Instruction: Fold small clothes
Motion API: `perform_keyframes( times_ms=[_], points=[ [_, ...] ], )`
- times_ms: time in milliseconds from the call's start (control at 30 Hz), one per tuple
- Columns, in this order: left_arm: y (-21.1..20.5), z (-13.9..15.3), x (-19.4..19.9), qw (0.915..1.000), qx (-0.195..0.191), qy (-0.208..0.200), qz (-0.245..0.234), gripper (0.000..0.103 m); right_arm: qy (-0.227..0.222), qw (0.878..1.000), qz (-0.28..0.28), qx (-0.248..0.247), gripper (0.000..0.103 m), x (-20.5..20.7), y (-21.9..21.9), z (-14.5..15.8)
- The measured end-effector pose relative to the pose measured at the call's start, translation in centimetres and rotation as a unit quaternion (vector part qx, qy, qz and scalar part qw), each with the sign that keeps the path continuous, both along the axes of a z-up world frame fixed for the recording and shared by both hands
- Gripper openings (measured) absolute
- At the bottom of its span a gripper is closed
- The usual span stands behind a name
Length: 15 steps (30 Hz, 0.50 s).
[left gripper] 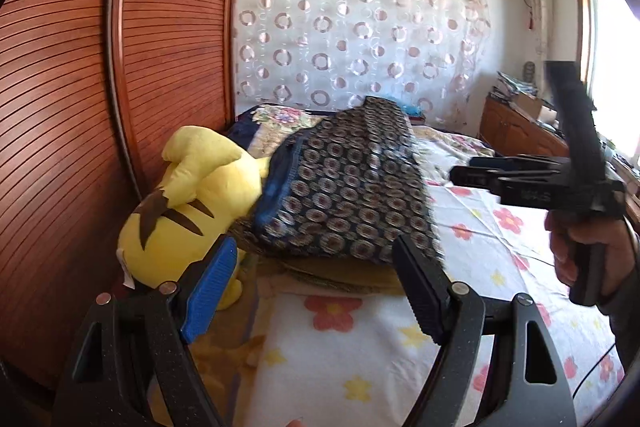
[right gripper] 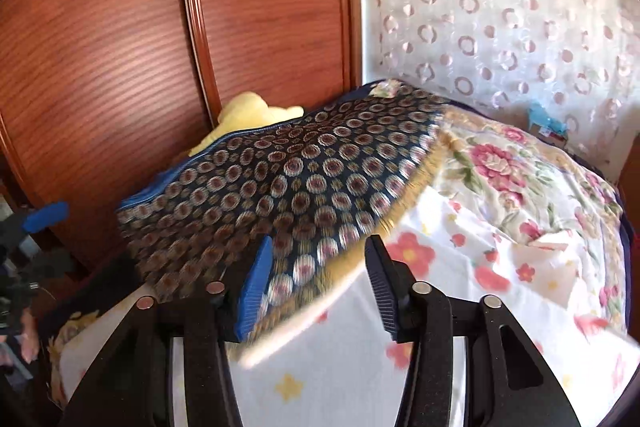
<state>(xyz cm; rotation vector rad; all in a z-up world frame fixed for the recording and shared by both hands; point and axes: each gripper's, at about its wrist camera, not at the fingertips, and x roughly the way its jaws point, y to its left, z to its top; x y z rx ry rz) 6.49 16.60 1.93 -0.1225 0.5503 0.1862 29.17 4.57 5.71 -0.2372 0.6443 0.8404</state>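
Observation:
A dark blue garment [left gripper: 344, 187] patterned with round medallions, with a blue trim and a yellow underside, lies heaped on the bed, partly over a yellow plush toy [left gripper: 192, 203]. My left gripper [left gripper: 314, 247] stands open just in front of its near edge, with nothing between the pads. My right gripper [right gripper: 319, 243] is open as well. The near corner of the garment [right gripper: 280, 187] lies in the gap between its jaws, and the pads do not press on it. In the left wrist view the right gripper [left gripper: 456, 175] shows side-on, held by a hand [left gripper: 588, 255].
Slatted wooden wardrobe doors [left gripper: 80, 107] close off the left side, right behind the plush toy. The bed has a white flowered sheet [left gripper: 472, 259] and a rose-patterned quilt [right gripper: 512, 171] further back. A ring-patterned curtain [left gripper: 360, 27] hangs behind. A wooden cabinet [left gripper: 516, 131] stands at the far right.

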Motion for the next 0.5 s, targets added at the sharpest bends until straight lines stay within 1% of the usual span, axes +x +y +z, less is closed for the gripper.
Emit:
perform_keyframes(
  times_ms=[133, 233, 400, 500],
  points=[
    [-2.1, 0.2, -0.6, 0.9998, -0.004, -0.004, -0.021, 0.080, -0.004, 1.000, -0.022, 0.020, 0.066, -3.5, -4.1, 0.4],
    [-4.2, 0.5, -1.1, 0.9991, 0.004, -0.005, -0.041, 0.080, -0.017, 0.998, -0.056, 0.031, 0.070, -6.6, -7.5, 0.7],
    [-7.5, 1.3, -2.0, 0.9971, 0.008, -0.011, -0.075, 0.080, -0.039, 0.992, -0.114, 0.031, 0.070, -12.2, -12.4, 1.6],
    [-9.3, 1.9, -2.3, 0.9957, 0.007, -0.015, -0.091, 0.080, -0.047, 0.986, -0.151, 0.042, 0.070, -15.1, -15.6, 2.6]
  ],
)
